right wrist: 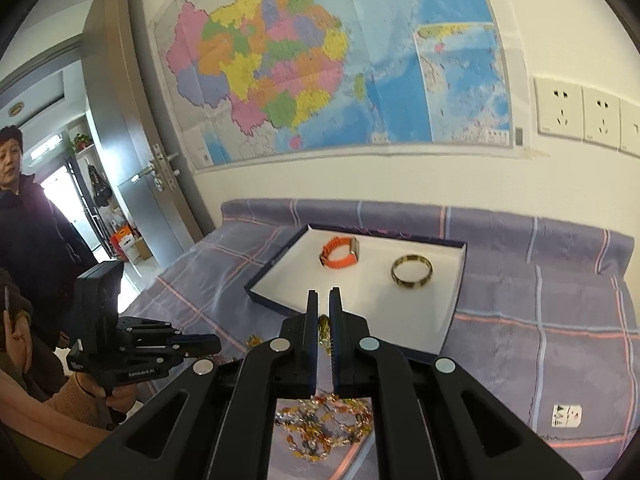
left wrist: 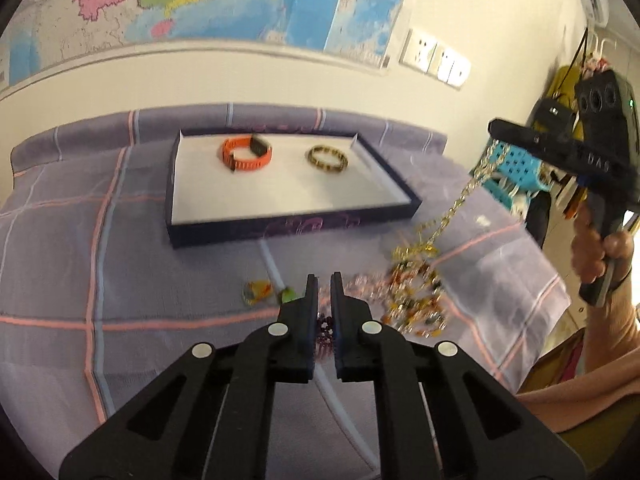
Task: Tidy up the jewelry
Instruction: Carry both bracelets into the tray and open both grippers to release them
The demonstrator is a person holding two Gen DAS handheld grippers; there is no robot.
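Looking along the left tool (left wrist: 324, 280) in the left wrist view: jaws drawn nearly together, pinching a dark red beaded strand (left wrist: 326, 330) between the pads. Lying just ahead on the checked purple bedspread (left wrist: 120, 264), a blurred heap of amber and gold jewelry (left wrist: 416, 296), with a small yellow-green piece (left wrist: 260, 292) beside it to the left. Rising from that heap, a gold chain (left wrist: 460, 200) slanting up and to the right toward the right tool (left wrist: 496, 126), whose tip is hiding the grip here. Showing faint letters on that tool's side, too blurred to read. Sitting farther back near the wall, a shallow dark-rimmed tray (left wrist: 288, 226), long axis running left to right, holding an orange watch (left wrist: 247, 153) on the left and a gold bangle (left wrist: 328, 158) on the right, both lying flat.

Turning to the right wrist view: right tool (right wrist: 323, 292) closed tight on the gold chain (right wrist: 325, 330), its links hanging down between the pads toward the jewelry heap (right wrist: 324, 426) below. Appearing only here, a white tag (right wrist: 566, 416) with unreadable print on the bedspread, small illegible lettering on the left tool's (right wrist: 216, 345) body, a wall map (right wrist: 320, 60) with tiny print, and a bystander in dark clothing (right wrist: 32, 232) by the door.
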